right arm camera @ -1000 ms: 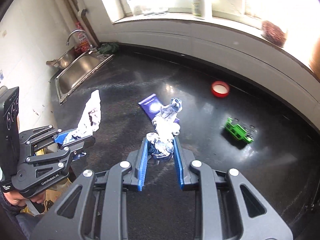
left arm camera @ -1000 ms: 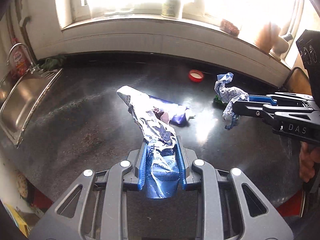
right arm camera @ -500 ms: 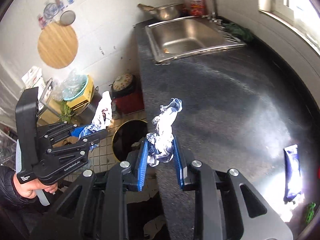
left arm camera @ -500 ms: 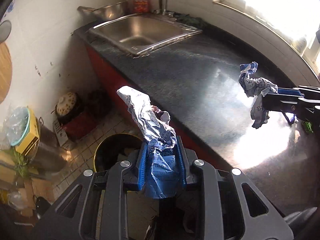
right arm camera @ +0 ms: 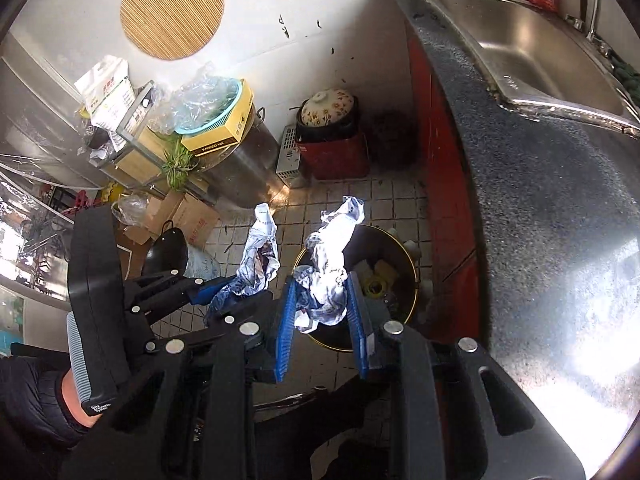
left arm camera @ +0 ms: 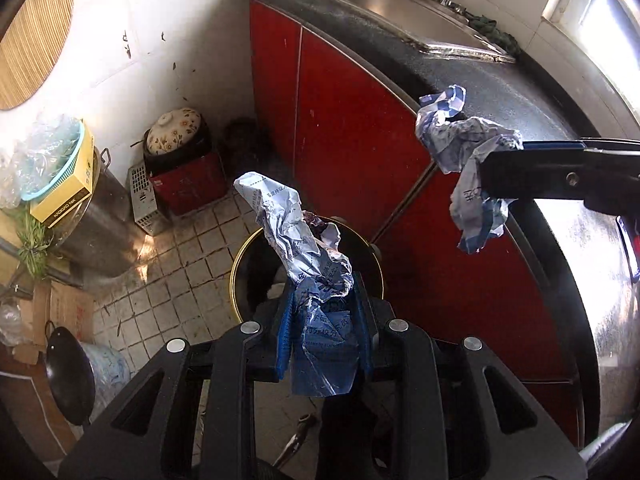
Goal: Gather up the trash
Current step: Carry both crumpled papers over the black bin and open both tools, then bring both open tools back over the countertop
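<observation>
Both hand-held grippers clamp crumpled wrappers — left hand-held gripper point(left arm camera: 323, 322), right hand-held gripper point(right arm camera: 322, 322) — above the trash bin point(right arm camera: 404, 264).

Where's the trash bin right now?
The round black gold-rimmed trash bin stands on the tiled floor beside the red cabinet, directly below the right hand-held gripper.

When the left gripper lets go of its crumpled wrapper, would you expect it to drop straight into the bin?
Probably not quite straight: the crumpled wrapper looks thin and light, so it may flutter. It holds its creased shape above the fingers, suggesting slight stiffness. The bin sits below.
</observation>
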Available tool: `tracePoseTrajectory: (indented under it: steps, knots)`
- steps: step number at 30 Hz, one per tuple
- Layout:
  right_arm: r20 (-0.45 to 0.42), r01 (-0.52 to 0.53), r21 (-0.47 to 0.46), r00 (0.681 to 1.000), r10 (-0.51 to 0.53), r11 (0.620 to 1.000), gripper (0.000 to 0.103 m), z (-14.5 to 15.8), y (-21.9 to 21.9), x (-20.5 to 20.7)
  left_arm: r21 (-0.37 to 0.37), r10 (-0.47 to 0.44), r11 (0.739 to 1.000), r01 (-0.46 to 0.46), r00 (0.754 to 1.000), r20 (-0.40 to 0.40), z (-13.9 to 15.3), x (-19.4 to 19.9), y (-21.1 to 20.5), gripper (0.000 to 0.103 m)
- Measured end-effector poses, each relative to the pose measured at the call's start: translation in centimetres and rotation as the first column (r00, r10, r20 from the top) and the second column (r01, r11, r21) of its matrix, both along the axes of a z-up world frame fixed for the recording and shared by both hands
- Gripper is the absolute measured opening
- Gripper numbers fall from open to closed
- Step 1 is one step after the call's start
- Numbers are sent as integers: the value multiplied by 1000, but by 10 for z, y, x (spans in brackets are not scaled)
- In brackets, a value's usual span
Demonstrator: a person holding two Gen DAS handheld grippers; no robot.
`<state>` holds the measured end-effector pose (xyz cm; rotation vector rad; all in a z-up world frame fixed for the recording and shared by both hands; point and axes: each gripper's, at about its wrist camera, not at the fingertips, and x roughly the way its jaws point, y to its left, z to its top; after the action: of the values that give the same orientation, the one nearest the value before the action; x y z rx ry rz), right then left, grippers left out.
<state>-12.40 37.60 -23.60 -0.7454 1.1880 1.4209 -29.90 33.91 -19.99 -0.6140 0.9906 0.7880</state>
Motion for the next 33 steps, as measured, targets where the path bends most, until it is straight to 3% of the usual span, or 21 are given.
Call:
tracePoseTrajectory:
  steps: [10, 12, 13, 14, 16, 25, 33]
  knots:
    - [9, 12, -101, 1000, -11, 995, 26, -53, 37, 1, -80, -5, 997, 7, 1000, 17, -41, 3, 31, 26]
    - [6, 17, -99, 1000, -16, 995, 31, -54, 40, 2, -87, -2, 996, 3, 1000, 12, -45, 2, 34, 36]
    - [9, 18, -103, 1000, -17, 995, 45, -55, 42, 3, -93, 5, 996, -5, 1000, 6, -48, 1, 35, 60]
    - [-1, 19, -105, 1000, -19, 994, 67, -55, 44, 4, -90, 16, 996, -16, 1000, 0, -49, -1, 36, 75]
    - [-20, 28, -91, 999, -30, 995, 75, -52, 43, 7, -87, 29, 996, -28, 1000, 4, -50, -5, 37, 76]
    - [-47, 30, -72, 998, -33, 997, 75, -35, 29, 16, -85, 33, 996, -34, 999, -8, -43, -10, 30, 76]
    - [-25, 124, 21, 992, -124, 992, 78, 19, -22, 45, 1, -36, 999, 36, 999, 10, 2, 20, 11, 79]
